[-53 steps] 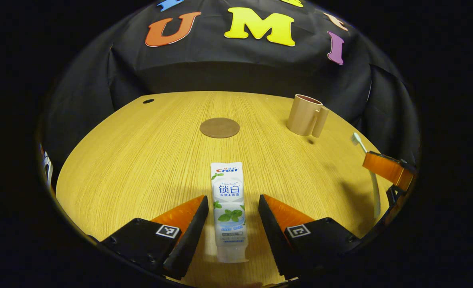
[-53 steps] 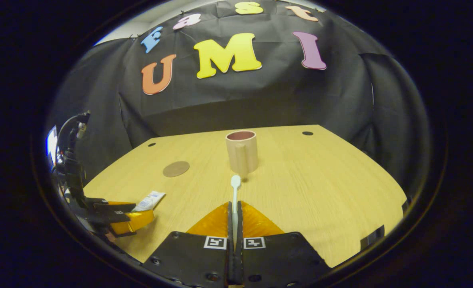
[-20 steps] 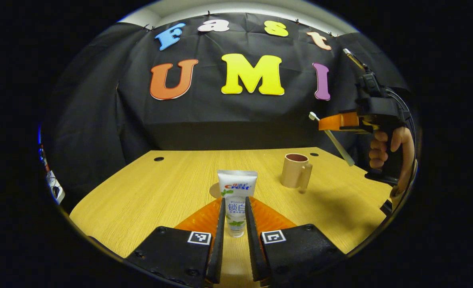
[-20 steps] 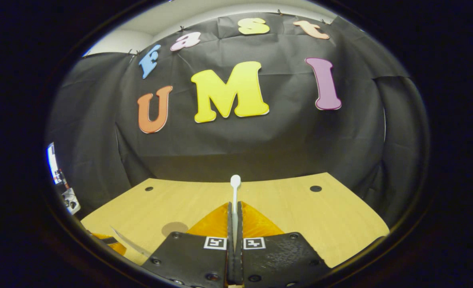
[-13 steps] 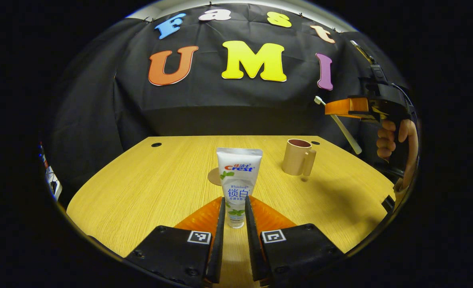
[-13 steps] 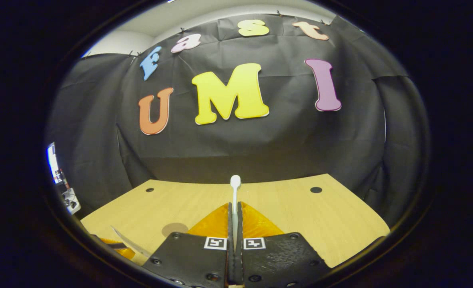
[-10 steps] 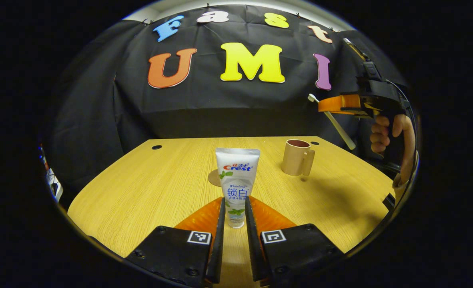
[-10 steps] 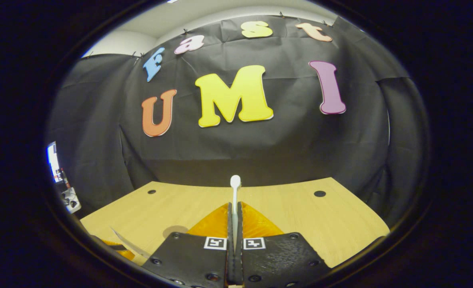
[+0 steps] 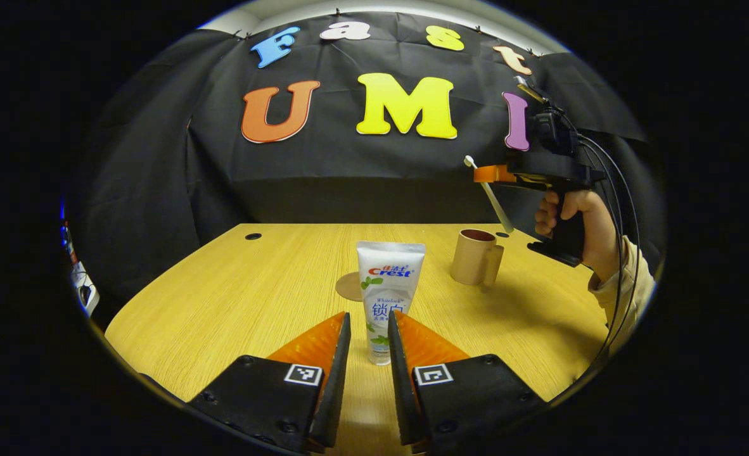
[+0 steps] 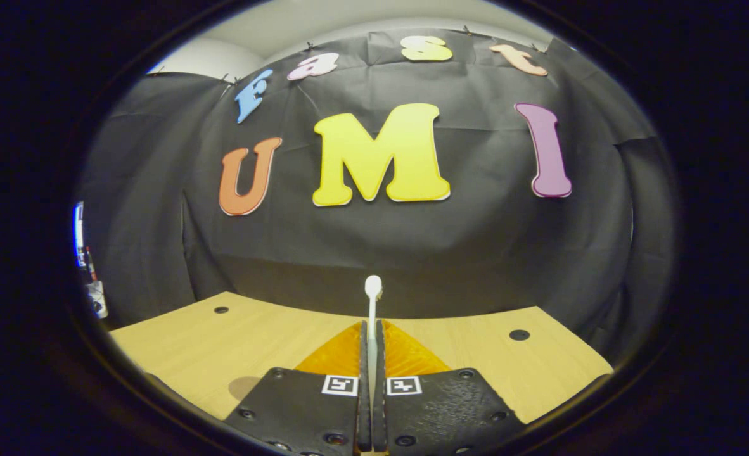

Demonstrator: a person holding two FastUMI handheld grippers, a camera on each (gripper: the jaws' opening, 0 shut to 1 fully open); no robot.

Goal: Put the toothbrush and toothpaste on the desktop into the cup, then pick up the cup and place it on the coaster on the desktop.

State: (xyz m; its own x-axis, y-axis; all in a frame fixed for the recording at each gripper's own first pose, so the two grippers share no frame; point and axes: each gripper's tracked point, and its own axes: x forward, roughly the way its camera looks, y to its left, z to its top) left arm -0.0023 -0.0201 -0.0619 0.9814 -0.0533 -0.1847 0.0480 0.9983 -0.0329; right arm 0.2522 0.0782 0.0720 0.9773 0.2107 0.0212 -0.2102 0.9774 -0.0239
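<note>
Across the left gripper view a wooden desktop (image 9: 235, 297) spreads to a black cloth wall, with a pale strip of room wall above the cloth. A small dark hole (image 9: 253, 236) sits in the desktop near its far left corner. Taking the cup (image 9: 474, 256) as landmark: it stands upright on the far right part of the desktop, handle toward the camera. The round brown coaster (image 9: 349, 286) lies flat well to the left of the cup, partly hidden behind the toothpaste (image 9: 388, 291). The toothpaste stands upright, crimped end up, left of the cup and nearer the camera, its lower end between the fingers of the left gripper (image 9: 369, 342). The fingers sit close on either side of the tube, though I cannot tell whether both press on it. Above and just right of the cup, a hand (image 9: 580, 221) with a pale sleeve holds the right gripper (image 9: 488, 173), which carries the toothbrush (image 9: 492, 194) slanting down, its lower end just above the cup's rim.

In the right gripper view, the desktop (image 10: 222, 354) shows as a band below the cloth wall, with a dark hole (image 10: 519, 334) at its right. The right gripper (image 10: 372, 339) has its fingers pressed together on the toothbrush (image 10: 372, 304), whose head points straight ahead.
</note>
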